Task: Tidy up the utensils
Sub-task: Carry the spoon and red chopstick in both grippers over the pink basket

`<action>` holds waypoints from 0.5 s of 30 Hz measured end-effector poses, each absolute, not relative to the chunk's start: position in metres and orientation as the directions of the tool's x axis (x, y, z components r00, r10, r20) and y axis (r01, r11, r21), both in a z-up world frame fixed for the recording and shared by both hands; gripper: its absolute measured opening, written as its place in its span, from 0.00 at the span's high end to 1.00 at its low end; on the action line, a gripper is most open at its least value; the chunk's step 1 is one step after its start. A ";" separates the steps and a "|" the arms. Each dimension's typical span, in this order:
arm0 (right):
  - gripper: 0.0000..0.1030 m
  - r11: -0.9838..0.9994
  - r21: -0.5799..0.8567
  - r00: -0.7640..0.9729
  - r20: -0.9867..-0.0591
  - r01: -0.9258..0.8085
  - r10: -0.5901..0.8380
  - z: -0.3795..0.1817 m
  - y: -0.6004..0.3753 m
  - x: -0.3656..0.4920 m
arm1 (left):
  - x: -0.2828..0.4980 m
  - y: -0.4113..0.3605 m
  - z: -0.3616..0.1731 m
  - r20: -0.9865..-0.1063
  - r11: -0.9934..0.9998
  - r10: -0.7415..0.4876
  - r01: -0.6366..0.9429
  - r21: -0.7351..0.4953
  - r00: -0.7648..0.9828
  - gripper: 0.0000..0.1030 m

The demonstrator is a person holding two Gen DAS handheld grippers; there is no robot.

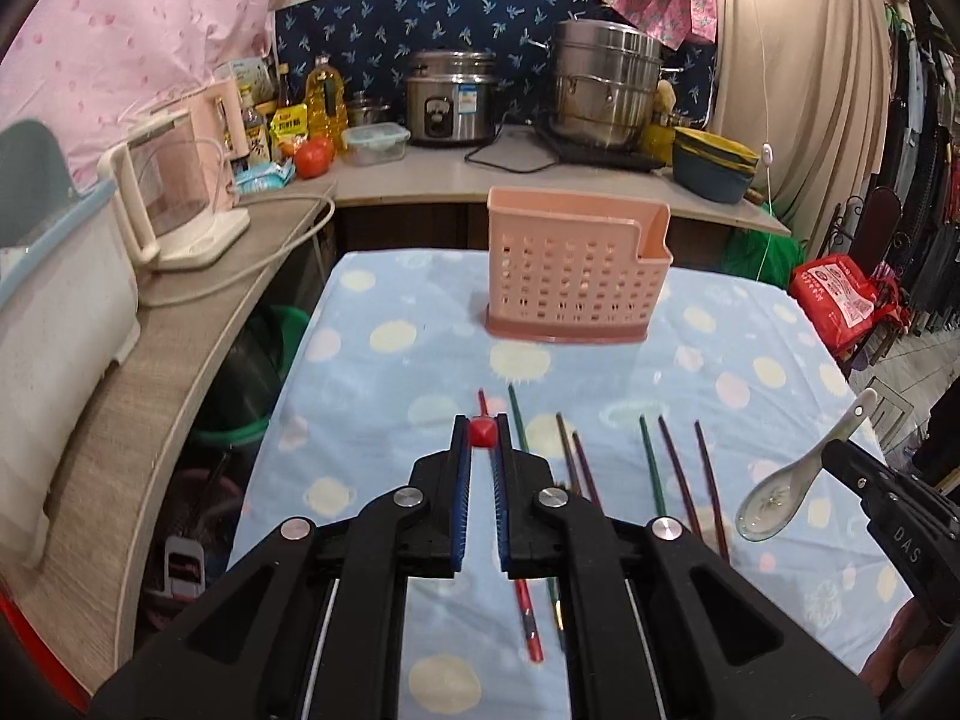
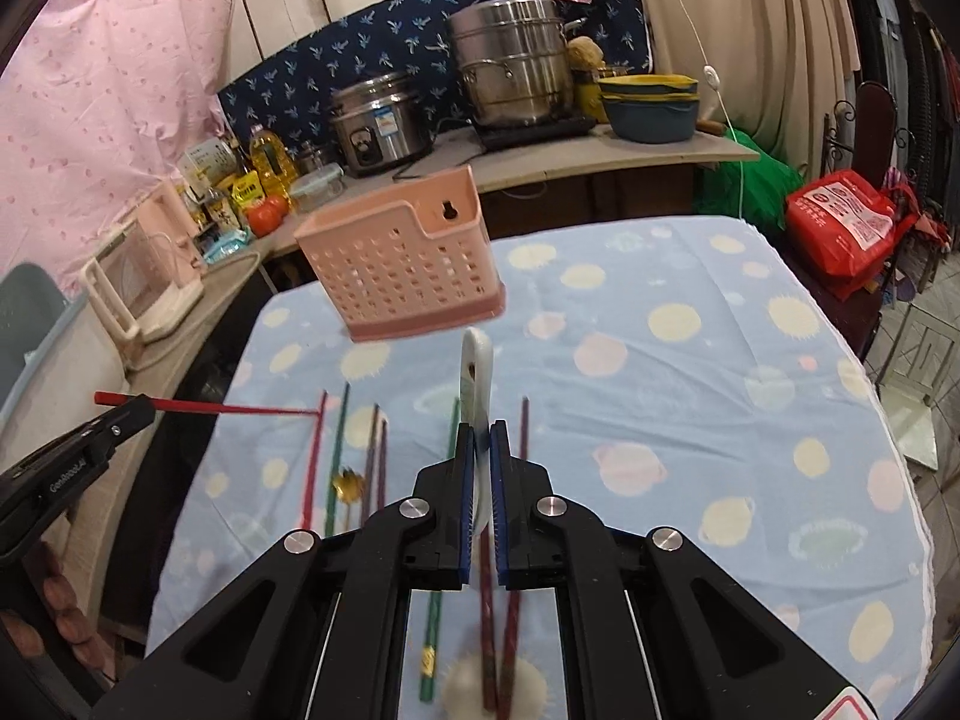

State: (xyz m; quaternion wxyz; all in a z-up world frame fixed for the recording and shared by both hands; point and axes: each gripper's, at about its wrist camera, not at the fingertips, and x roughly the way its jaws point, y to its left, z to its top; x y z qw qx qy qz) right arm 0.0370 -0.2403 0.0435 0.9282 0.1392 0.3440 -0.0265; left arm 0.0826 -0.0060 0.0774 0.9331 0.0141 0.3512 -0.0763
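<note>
Gripping red chopstick (image 1: 483, 431) in left tongs (image 1: 482, 433), right tongs (image 2: 480, 441) clamping white spoon (image 2: 476, 372)

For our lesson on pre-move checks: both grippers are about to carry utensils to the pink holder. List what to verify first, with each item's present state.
1. Left gripper shut on red chopstick: ok.
2. Right gripper shut on white spoon: ok.
3. Pink holder upright on the tablecloth: ok.
4. Holder's top open: ok.
5. Holder's inside free of utensils: cannot tell.
6. Remaining chopsticks lying clear of the holder: ok.
</note>
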 end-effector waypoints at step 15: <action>0.95 0.973 0.208 0.827 -0.561 0.098 0.037 0.101 -0.236 0.139 | 0.163 -0.022 0.103 -0.613 0.990 -0.127 0.141 -0.025 0.780 0.93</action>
